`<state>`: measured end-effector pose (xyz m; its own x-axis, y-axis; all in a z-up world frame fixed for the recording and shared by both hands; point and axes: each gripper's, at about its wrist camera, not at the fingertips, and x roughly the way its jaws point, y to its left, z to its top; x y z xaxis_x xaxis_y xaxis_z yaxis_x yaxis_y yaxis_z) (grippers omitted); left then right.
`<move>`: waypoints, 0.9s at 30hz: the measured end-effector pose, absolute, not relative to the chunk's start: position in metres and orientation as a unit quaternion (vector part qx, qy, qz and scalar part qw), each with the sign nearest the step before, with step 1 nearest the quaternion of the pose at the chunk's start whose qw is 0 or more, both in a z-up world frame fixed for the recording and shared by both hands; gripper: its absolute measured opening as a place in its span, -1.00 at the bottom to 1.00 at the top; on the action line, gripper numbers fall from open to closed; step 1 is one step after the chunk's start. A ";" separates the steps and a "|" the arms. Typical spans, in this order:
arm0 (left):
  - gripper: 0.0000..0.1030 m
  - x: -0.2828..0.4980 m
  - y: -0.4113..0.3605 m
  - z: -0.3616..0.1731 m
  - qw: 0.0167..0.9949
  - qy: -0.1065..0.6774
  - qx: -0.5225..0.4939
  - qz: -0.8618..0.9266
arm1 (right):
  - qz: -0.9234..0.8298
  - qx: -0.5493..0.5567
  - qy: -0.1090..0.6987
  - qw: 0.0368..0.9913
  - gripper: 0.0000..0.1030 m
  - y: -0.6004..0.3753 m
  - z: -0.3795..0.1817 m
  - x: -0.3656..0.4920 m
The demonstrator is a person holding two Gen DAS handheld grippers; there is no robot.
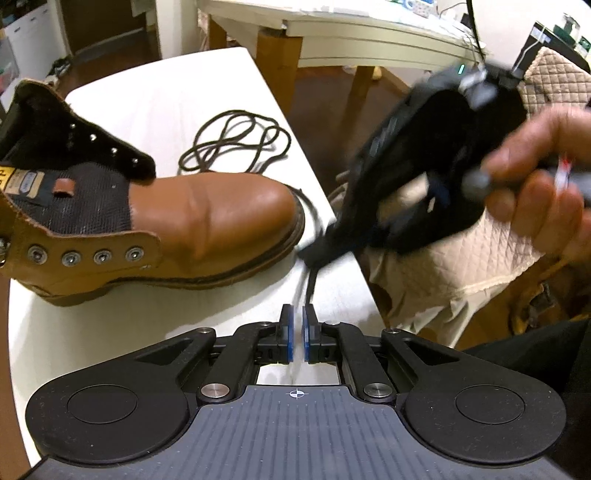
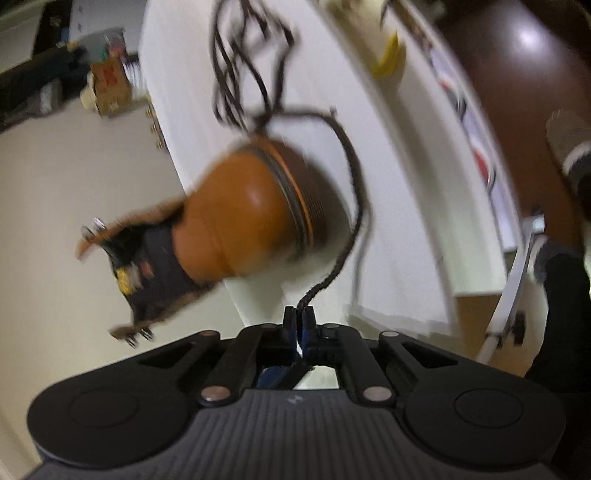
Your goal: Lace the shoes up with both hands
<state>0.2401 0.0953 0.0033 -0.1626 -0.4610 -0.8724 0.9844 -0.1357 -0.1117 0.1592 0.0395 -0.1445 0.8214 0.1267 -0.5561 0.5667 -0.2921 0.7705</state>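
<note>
A: Largest item?
B: White table (image 1: 155,96); it bears the rest; a second, wood-legged table (image 1: 280,33) stands behind it.

A: Next?
B: Tan leather boot (image 1: 207,214), lying on the white table, toe towards the table's right edge in the left wrist view; tongue laid open; eyelets (image 1: 85,255) in a row along the near flap, all unlaced.

A: And the quilted cloth?
B: Beige, quilted (image 1: 461,258); draped off the table's right side.

A: The lace?
B: Dark brown lace (image 1: 236,144); loose coils on the table beyond the boot's toe; one strand runs round the toe and back to the grippers.

A: Right gripper?
B: Right gripper (image 2: 299,315), carried in a hand (image 1: 535,177), blurred; jaws clamped on the lace end, which rises from between the pads in the right wrist view.

A: Left gripper?
B: Left gripper (image 1: 298,317), low over the table just beside the boot's sole; blue pads (image 1: 289,332) nearly together; a dark strand runs to their tips; whether it is pinched cannot be told.
</note>
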 end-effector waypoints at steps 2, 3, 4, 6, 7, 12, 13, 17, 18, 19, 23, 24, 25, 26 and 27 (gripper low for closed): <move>-0.92 0.241 0.095 0.005 0.547 0.372 0.349 -0.664 | -0.223 0.745 0.212 0.592 -0.94 0.019 -0.123 0.155; -0.92 0.242 0.094 0.007 0.551 0.371 0.348 -0.661 | -0.227 0.731 0.202 0.611 -0.94 0.007 -0.113 0.156; -0.92 0.242 0.094 0.008 0.555 0.370 0.348 -0.658 | -0.226 0.717 0.191 0.631 -0.94 -0.008 -0.102 0.159; -0.91 0.244 0.095 0.012 0.565 0.368 0.350 -0.651 | -0.215 0.688 0.166 0.673 -0.94 -0.040 -0.077 0.174; -0.91 0.245 0.095 0.013 0.571 0.366 0.351 -0.646 | -0.206 0.669 0.154 0.697 -0.94 -0.055 -0.063 0.184; -0.90 0.258 0.098 0.015 0.608 0.379 0.337 -0.611 | -0.154 0.598 0.123 0.777 -0.94 -0.093 -0.012 0.229; -0.85 0.261 0.099 0.014 0.618 0.382 0.332 -0.602 | -0.139 0.600 0.137 0.776 -0.94 -0.091 -0.016 0.238; -0.84 0.270 0.100 0.009 0.648 0.392 0.320 -0.569 | -0.097 0.639 0.208 0.734 -0.94 -0.075 -0.060 0.261; -0.84 0.272 0.100 0.008 0.653 0.396 0.315 -0.563 | -0.087 0.649 0.224 0.722 -0.94 -0.068 -0.073 0.266; -0.84 0.273 0.101 0.007 0.659 0.399 0.310 -0.557 | -0.078 0.657 0.235 0.712 -0.94 -0.063 -0.082 0.270; -0.84 0.272 0.098 0.002 0.656 0.405 0.313 -0.555 | -0.060 0.673 0.263 0.688 -0.94 -0.049 -0.110 0.283; -0.84 0.270 0.097 0.001 0.654 0.403 0.319 -0.556 | -0.058 0.675 0.268 0.685 -0.94 -0.046 -0.117 0.285; -0.84 0.269 0.097 0.000 0.652 0.402 0.321 -0.557 | -0.058 0.676 0.273 0.682 -0.94 -0.045 -0.122 0.288; -0.84 0.268 0.097 -0.001 0.650 0.402 0.323 -0.557 | -0.058 0.676 0.275 0.681 -0.94 -0.044 -0.125 0.289; -0.84 0.268 0.097 -0.001 0.651 0.403 0.322 -0.557 | -0.057 0.676 0.277 0.681 -0.94 -0.044 -0.126 0.290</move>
